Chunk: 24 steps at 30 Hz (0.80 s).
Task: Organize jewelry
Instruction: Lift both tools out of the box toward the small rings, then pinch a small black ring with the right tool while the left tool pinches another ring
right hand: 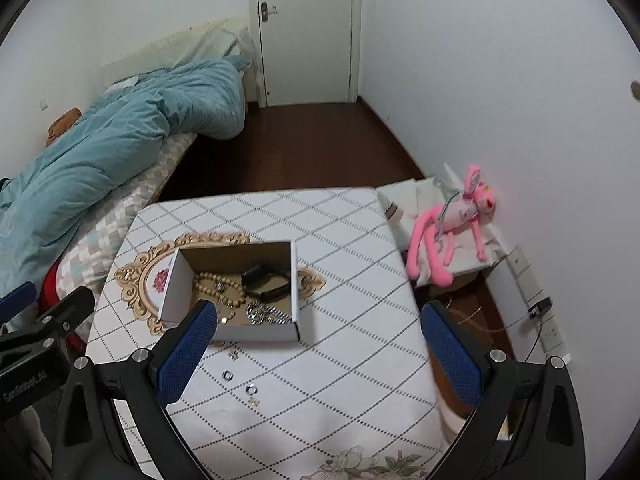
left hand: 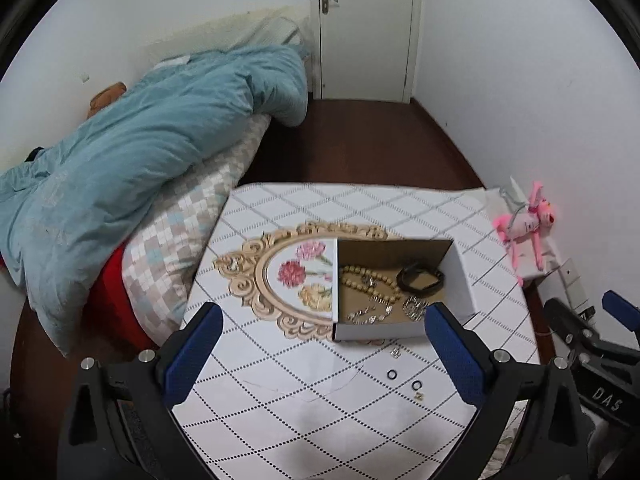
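Nearest the cameras, both grippers hover above the front of a counter covered in a white cloth with a dotted diamond grid. The left gripper has its blue-padded fingers spread wide and holds nothing. The right gripper is spread equally wide and also empty.

On the cloth between the left gripper's fingers lie four small loose pieces in a rough diagonal line running from front right toward the box. Closest is a tiny gold earring, just beside a small dark ring. A second dark ring lies a little farther back and to the left. A small silver piece sits just in front of the box; its kind is too small to tell.

Behind them stands one open white cardboard box with a brown interior, its long axis running left to right across the counter. Inside lie one beige beaded necklace in a loop at the left, one black band curled at the back right, and a tangle of silver chains along the front; their number cannot be counted.

Partly under the box, the cloth shows an ornate gold oval frame with flowers.

Farther right, a pink plush toy lies beside the counter. To the left, a teal duvet is heaped on a bed. At the far wall stands one closed white door.
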Available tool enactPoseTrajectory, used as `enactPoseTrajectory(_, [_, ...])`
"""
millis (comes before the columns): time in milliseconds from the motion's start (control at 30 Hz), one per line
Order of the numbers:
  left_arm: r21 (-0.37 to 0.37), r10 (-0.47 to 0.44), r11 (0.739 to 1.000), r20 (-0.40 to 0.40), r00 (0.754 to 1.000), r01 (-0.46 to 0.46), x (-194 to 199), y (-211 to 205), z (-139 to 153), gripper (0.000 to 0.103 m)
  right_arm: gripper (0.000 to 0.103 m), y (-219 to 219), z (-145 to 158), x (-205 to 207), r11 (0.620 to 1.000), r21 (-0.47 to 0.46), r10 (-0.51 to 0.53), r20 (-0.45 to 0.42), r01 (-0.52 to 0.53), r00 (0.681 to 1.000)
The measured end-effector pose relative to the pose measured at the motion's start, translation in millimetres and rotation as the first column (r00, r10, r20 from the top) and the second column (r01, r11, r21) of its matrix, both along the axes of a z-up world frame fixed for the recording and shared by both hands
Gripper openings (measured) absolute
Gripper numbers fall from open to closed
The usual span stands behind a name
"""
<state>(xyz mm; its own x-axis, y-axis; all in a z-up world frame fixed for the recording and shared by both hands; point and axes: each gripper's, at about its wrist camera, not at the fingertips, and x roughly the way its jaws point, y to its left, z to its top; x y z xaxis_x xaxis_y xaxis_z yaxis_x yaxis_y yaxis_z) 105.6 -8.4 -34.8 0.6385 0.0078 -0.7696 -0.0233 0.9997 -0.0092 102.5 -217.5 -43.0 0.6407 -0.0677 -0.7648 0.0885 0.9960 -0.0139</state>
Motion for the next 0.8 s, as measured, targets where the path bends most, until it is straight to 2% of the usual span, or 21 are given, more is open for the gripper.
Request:
enactPoseTrajectory(200, [0.076, 0.025, 0.997, -0.155, 0.988, -0.013, 9.3, 8.1, -75.0, 0.103, 0.101, 6.6, -78.4, 12.1, 0.997, 0.063, 0.062, -0.167, -0.052, 0.984])
enactPoseTrajectory(267, [0.093, 0.034, 0.996, -0.203, 0.979, -0.016, 8.9, 13.1, -97.8, 0.103, 0.091, 12.9, -110.5, 14.2, 0.993, 0.094, 0.093, -0.224, -0.073, 0.97])
enactPoseTrajectory(333, [0.108, 0.049, 0.994, -0.252, 0.967, -0.022, 7.2, 19.6, -120.7, 0.103, 0.076, 19.0, -136.2, 14.9, 0.988, 0.125, 0.122, -0.261, -0.091, 0.958])
enactPoseTrajectory(400, [0.121, 0.058, 0.992, -0.28, 0.958, -0.024, 4.3, 24.4, -136.0, 0.103, 0.07, 26.8, -159.7, 14.6, 0.982, 0.152, 0.149, -0.285, -0.109, 0.947])
enactPoseTrajectory(567, [0.142, 0.082, 0.989, -0.335, 0.939, -0.035, 0.4, 34.6, -161.2, 0.103, 0.062, 48.2, -187.7, 12.7, 0.973, 0.163, 0.204, -0.282, -0.163, 0.937])
enactPoseTrajectory(633, [0.146, 0.091, 0.988, -0.344, 0.935, -0.042, -0.5, 38.4, -166.2, 0.103, 0.048, 55.6, -194.1, 12.7, 0.972, 0.156, 0.216, -0.283, -0.177, 0.935])
enactPoseTrajectory(667, [0.145, 0.093, 0.988, -0.347, 0.933, -0.045, -0.7, 40.0, -167.7, 0.103, 0.046, 59.0, -194.0, 11.7, 0.973, 0.138, 0.217, -0.266, -0.186, 0.939])
enactPoseTrajectory(767, [0.143, 0.096, 0.989, -0.355, 0.93, -0.047, -1.5, 42.7, -171.6, 0.103, 0.031, 69.3, -196.1, 11.3, 0.975, 0.077, 0.22, -0.25, -0.207, 0.943])
enactPoseTrajectory(800, [0.143, 0.096, 0.989, -0.356, 0.929, -0.047, -1.7, 42.4, -172.2, 0.103, 0.018, 71.7, -196.7, 11.4, 0.976, 0.06, 0.22, -0.244, -0.211, 0.945])
